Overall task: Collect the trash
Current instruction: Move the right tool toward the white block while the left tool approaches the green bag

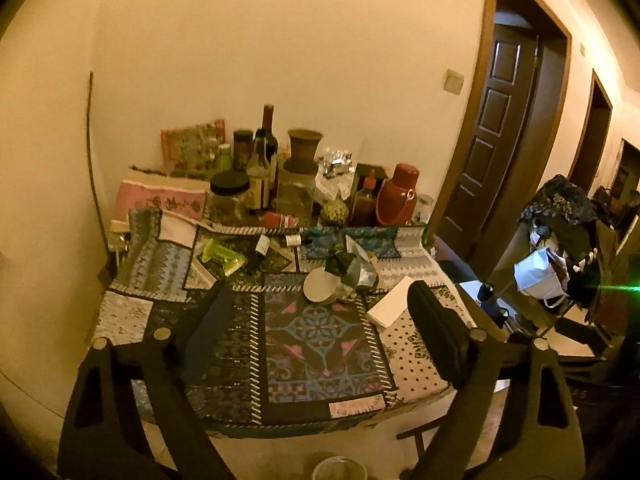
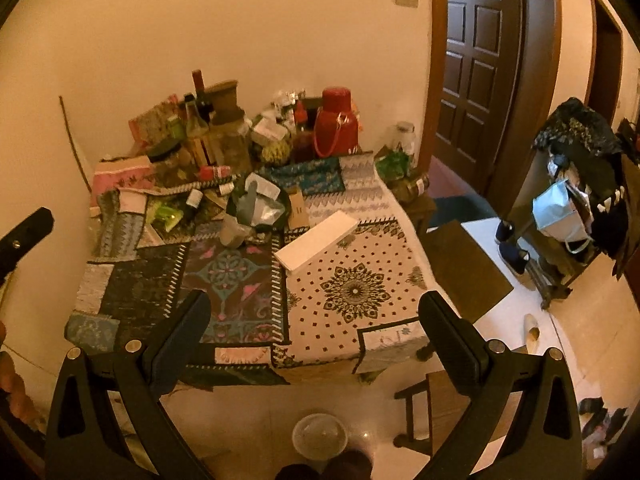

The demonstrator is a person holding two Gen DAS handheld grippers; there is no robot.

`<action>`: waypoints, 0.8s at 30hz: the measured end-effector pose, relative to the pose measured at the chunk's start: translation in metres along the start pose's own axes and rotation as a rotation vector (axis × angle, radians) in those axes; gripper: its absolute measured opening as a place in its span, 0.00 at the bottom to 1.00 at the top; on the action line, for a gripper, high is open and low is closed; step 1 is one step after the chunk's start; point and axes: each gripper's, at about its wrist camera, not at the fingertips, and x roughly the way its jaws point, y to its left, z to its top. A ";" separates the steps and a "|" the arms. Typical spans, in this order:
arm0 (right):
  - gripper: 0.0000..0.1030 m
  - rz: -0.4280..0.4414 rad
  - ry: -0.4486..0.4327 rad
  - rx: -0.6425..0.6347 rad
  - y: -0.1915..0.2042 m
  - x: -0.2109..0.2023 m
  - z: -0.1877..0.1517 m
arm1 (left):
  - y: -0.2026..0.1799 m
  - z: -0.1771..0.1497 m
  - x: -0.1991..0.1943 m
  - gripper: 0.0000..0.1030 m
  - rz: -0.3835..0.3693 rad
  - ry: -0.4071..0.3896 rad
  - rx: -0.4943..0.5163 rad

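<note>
Task appeared barely begun. Both claws were held above the near edge of the table (image 2: 394,240) covered in a patchwork patterned cloth, well apart from any litter. Left claw (image 1: 316,312): fingers spread wide, nothing between them. Right claw (image 2: 316,320): likewise spread wide and empty. Likely trash still lay mid-table: a crumpled grey-green foil and plastic wrapper pile (image 1: 352,266), a crumpled lime-green plastic wrapper (image 1: 222,256), a flat white rectangular cardboard box (image 2: 316,246), and a round pale lid (image 1: 320,286) just beside the wrapper pile. A round clear plastic container (image 2: 319,436) stood on the floor below the near table edge; possibly the collection bin, not certain. It looked empty, though the view was dim. Bottles and jars crowded the far edge, with a red flask (image 2: 335,122). Labels: none legible; all print too blurred and small to read.
</note>
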 end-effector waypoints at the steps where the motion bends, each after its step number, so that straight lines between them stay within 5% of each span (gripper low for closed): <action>1: 1.00 0.002 0.014 0.001 0.002 0.010 0.004 | 0.002 0.001 0.008 0.78 0.007 0.011 -0.003; 19: 1.00 0.086 0.337 0.147 -0.016 0.250 0.065 | 0.006 0.020 0.172 0.78 0.184 0.226 -0.142; 24: 1.00 0.061 0.345 0.131 -0.010 0.279 0.068 | -0.010 0.026 0.213 0.78 0.176 0.263 -0.119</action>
